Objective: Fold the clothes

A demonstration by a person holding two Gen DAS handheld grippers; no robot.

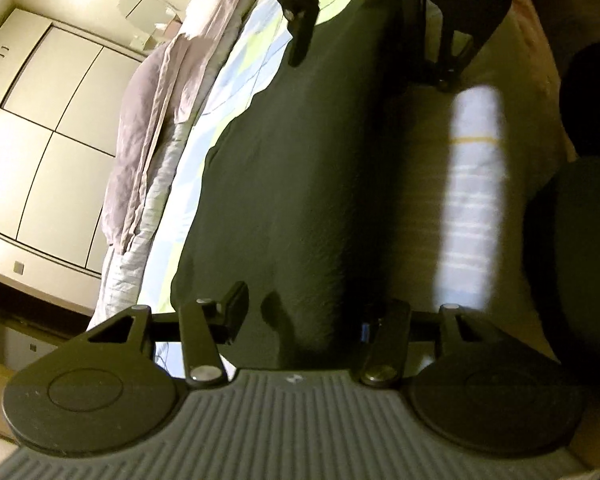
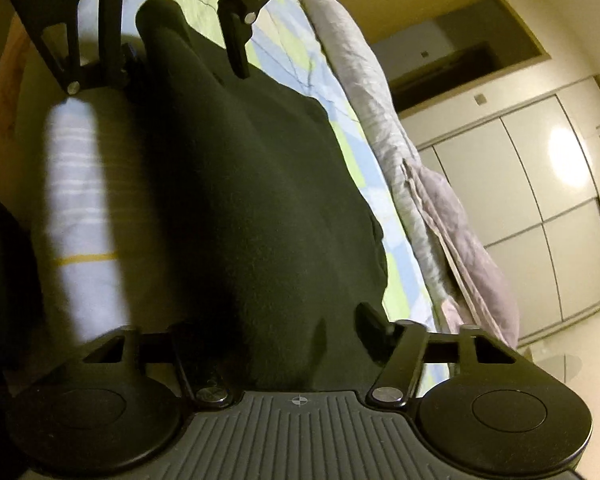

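A dark green garment (image 1: 300, 168) hangs stretched between my two grippers above the bed; it also fills the middle of the right wrist view (image 2: 260, 200). My left gripper (image 1: 304, 316) has its fingers wide apart with the garment's edge passing between them. My right gripper (image 2: 276, 332) stands the same way at the opposite edge. Each gripper shows at the top of the other's view: the right one (image 1: 372, 32) and the left one (image 2: 180, 52). Whether either jaw pinches the cloth is hidden by the dark fabric.
A bed sheet with blue and lime patches (image 1: 236, 76) lies below. A grey and lilac rumpled quilt (image 1: 148, 128) runs along the bed's far side (image 2: 428, 184). White wardrobe doors (image 1: 40, 128) stand beyond. A bright striped light band (image 1: 472, 200) falls beside the garment.
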